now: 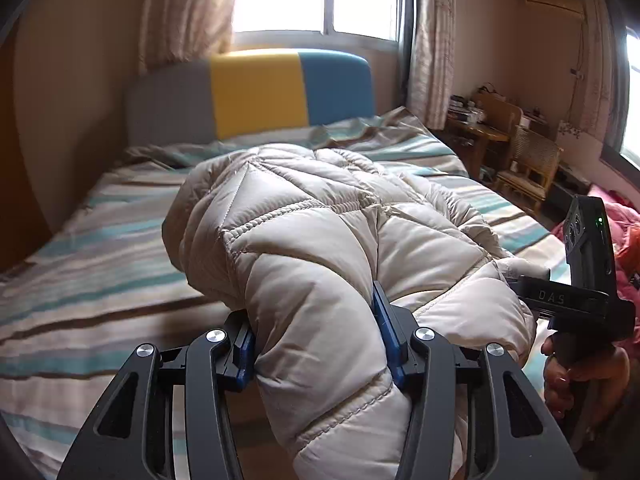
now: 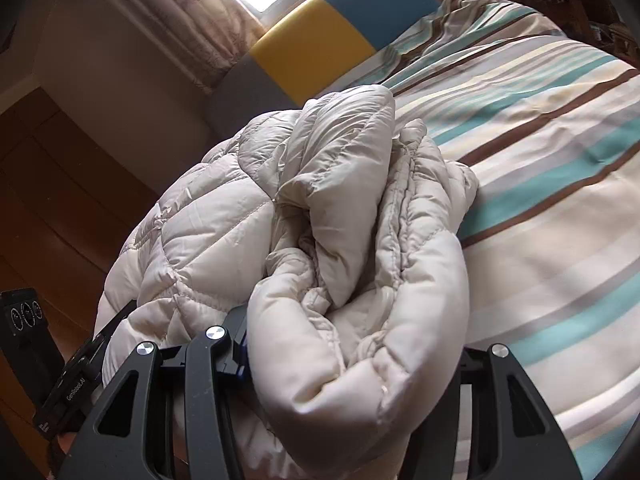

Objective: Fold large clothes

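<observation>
A beige quilted down jacket (image 1: 304,216) lies bunched on the striped bed (image 1: 80,264). My left gripper (image 1: 316,332) is shut on a thick fold of the jacket, blue pads pressed against both sides. My right gripper (image 2: 352,360) is shut on another bulky fold of the same jacket (image 2: 320,208), which bulges over the fingers and hides the right fingertip. The right gripper also shows in the left wrist view (image 1: 576,296) at the jacket's right end, held by a hand. The left gripper shows in the right wrist view (image 2: 68,376) at lower left.
A headboard (image 1: 256,92) in grey, yellow and blue stands at the bed's far end under a bright window. Wicker chairs (image 1: 528,164) and a cluttered wooden desk stand to the right. Pink bedding (image 1: 624,232) lies at far right. A wooden wardrobe (image 2: 48,184) stands on the left.
</observation>
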A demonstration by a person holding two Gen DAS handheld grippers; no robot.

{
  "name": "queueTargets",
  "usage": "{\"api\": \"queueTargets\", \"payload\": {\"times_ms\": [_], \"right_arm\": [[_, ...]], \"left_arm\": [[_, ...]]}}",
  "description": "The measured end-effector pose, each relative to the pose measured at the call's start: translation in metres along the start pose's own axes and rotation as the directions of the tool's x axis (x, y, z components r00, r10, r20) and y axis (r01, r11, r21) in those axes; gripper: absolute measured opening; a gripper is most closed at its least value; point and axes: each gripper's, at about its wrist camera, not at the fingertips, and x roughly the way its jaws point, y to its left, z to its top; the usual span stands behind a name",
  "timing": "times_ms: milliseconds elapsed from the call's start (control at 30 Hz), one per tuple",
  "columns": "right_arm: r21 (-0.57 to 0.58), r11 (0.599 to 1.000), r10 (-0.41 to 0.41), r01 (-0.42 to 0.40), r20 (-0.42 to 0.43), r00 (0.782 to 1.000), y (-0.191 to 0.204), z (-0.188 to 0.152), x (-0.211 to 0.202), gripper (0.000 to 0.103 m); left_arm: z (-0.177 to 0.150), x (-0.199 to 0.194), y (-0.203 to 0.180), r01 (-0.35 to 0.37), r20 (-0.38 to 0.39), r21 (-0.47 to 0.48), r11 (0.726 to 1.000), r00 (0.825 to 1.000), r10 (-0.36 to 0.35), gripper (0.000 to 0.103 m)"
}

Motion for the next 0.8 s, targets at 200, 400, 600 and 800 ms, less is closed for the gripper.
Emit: {"api": "queueTargets", "payload": {"times_ms": [200, 400, 600, 800], "right_arm": [[-0.089, 0.996, 0.017, -0.02, -0.039, 0.999, 0.044, 0.008, 0.051, 0.051], [-0.213, 0.977, 0.009, -0.027, -0.087, 0.996, 0.088, 0.009, 0.101, 0.051], [-0.311, 0.951, -0.043, 0.0, -0.133, 0.99, 0.113, -0.007, 0.145, 0.051], [-0.392, 0.915, -0.151, 0.097, -0.11, 0.982, 0.106, -0.013, 0.166, 0.054]], "left_arm": [[-0.002, -0.007, 0.048, -0.086, 0.003, -0.076, 0.993, 0.996, 0.086, 0.049], [-0.021, -0.015, 0.101, -0.175, -0.026, -0.176, 0.969, 0.985, 0.173, 0.049], [-0.055, -0.02, 0.136, -0.252, -0.065, -0.21, 0.945, 0.968, 0.243, 0.049], [-0.083, -0.011, 0.149, -0.265, -0.102, -0.265, 0.927, 0.964, 0.246, 0.06]]}}
